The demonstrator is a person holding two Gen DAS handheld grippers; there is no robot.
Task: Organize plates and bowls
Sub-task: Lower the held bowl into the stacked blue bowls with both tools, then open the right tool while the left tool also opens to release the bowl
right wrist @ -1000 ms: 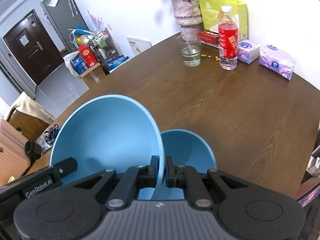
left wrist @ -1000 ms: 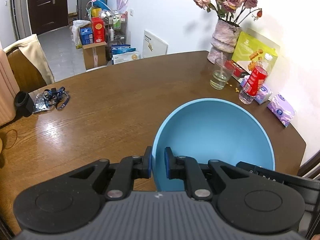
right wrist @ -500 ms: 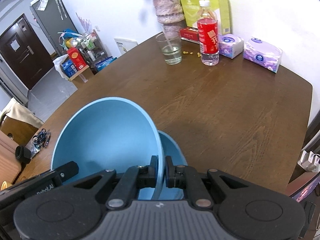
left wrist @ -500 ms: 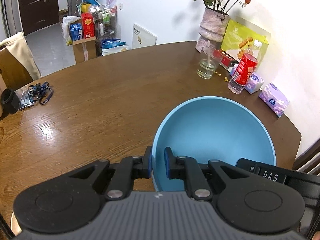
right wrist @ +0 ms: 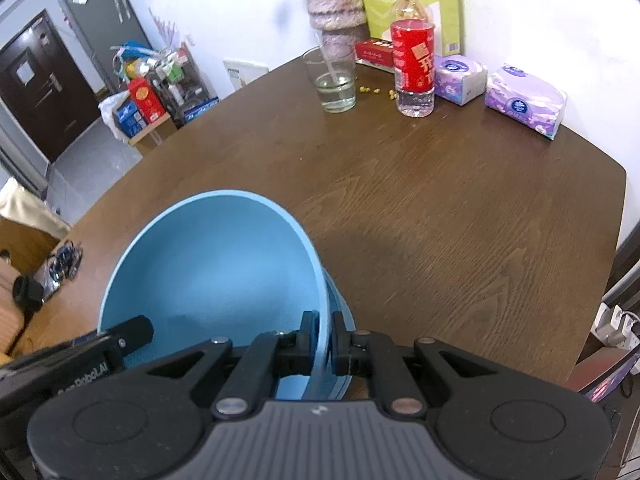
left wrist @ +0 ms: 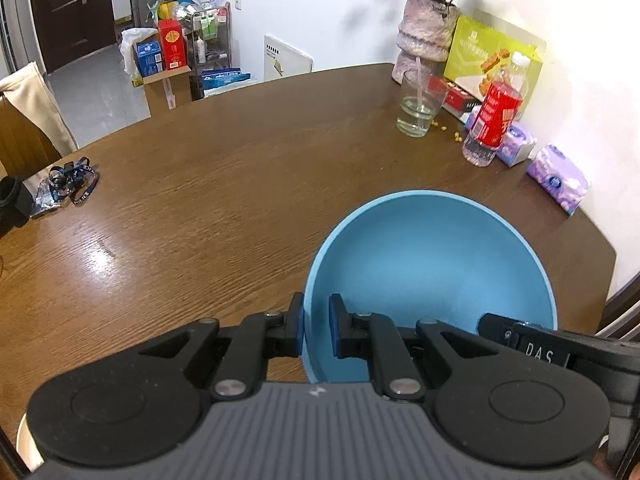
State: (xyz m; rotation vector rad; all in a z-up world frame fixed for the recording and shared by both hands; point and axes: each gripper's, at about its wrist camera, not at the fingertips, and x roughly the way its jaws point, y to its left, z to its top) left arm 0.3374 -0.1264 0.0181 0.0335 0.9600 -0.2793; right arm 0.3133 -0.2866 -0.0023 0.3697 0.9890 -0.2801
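A large light-blue bowl (left wrist: 432, 264) (right wrist: 216, 272) hangs low over the brown wooden table (left wrist: 224, 200) (right wrist: 440, 200), held from both sides. My left gripper (left wrist: 316, 320) is shut on its left rim, one pad inside and one outside. My right gripper (right wrist: 324, 334) is shut on the opposite rim in the same way. The right gripper's black body (left wrist: 540, 350) shows past the bowl in the left wrist view. A smaller blue bowl (right wrist: 339, 320) sits under the large one; only a sliver of its side shows in the right wrist view.
At the table's far right by the wall stand a glass of water (left wrist: 418, 114), a red-labelled bottle (left wrist: 494, 118), a flower vase (left wrist: 426, 36) and purple tissue packs (left wrist: 558, 178). A dark lanyard (left wrist: 72, 184) lies at the left edge, near a chair.
Both grippers have sunk with the large bowl towards the table. It now covers most of the smaller bowl, which showed well a second ago. Both grips are unchanged.
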